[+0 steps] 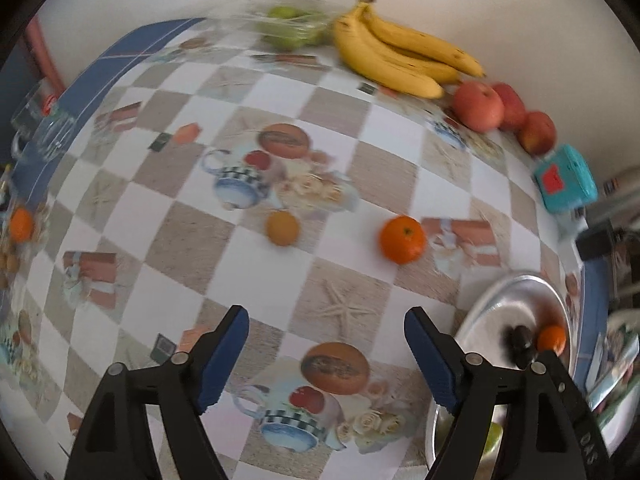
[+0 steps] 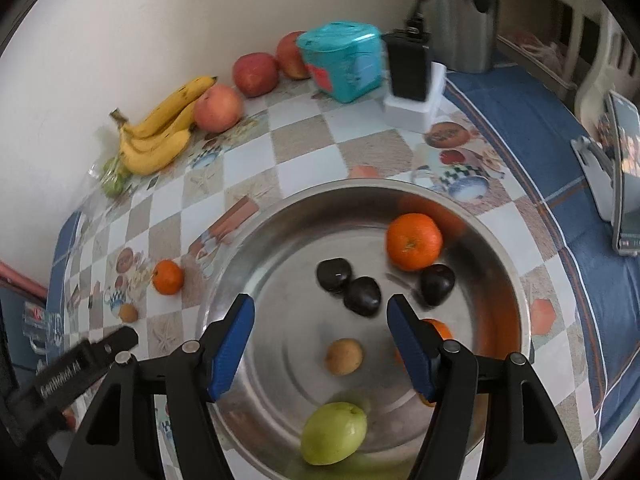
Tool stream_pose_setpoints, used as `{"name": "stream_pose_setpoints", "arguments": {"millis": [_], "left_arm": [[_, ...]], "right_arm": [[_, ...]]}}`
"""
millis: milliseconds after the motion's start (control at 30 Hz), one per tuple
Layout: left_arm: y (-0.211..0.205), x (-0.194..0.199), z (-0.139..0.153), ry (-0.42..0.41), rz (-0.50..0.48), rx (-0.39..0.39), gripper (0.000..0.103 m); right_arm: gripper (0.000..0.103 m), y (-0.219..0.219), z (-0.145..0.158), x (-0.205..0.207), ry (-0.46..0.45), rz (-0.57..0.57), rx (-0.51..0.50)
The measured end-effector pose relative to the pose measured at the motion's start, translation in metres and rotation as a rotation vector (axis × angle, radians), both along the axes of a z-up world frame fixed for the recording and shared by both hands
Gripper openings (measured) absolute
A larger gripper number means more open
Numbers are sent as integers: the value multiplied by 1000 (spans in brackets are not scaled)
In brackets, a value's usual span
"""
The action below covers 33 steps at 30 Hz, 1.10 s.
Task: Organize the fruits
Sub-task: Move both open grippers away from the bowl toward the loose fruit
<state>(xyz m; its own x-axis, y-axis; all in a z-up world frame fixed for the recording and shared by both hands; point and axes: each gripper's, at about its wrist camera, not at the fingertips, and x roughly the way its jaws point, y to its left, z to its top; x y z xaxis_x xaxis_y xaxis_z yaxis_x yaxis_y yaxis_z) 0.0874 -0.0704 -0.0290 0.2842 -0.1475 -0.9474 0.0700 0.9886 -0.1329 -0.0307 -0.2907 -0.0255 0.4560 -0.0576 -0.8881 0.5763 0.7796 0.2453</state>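
Observation:
My left gripper (image 1: 326, 344) hangs open over the patterned tablecloth with nothing between its fingers. Beyond it lie a mandarin (image 1: 402, 239) and a small brown fruit (image 1: 282, 228). My right gripper (image 2: 320, 312) stands open above the steel bowl (image 2: 256, 224), holding nothing. In the bowl lie a mandarin (image 2: 414, 242), three dark plums (image 2: 362, 296), a small brown fruit (image 2: 344, 357), a green fruit (image 2: 334, 433) and a second mandarin (image 2: 440, 328) partly hidden by the right finger. Bananas (image 1: 400, 52), three apples (image 1: 478, 106) and a clear box of green fruit (image 1: 290, 26) line the wall.
A teal box (image 2: 344, 64), a black charger on a white base (image 2: 412, 80) and a steel kettle (image 2: 456, 20) stand at the back right. A phone on a stand (image 2: 624, 184) is at the right edge. A glass (image 1: 44, 128) sits at the far left.

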Motion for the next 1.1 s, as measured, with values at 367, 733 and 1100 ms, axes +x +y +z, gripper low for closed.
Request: {"name": "stream_pose_setpoints", "arguments": {"millis": [367,733,1100], "left_arm": [[13,5,-2,16,52,17,97],[15,7,-5,14,55,32,103],[19,11,-5,2,52,26,103]], "right_arm": [[70,21,9,10,6,81,-44],[72,24,3,12,26,101,-60],[102,20,0,9,36,56,-77]]}}
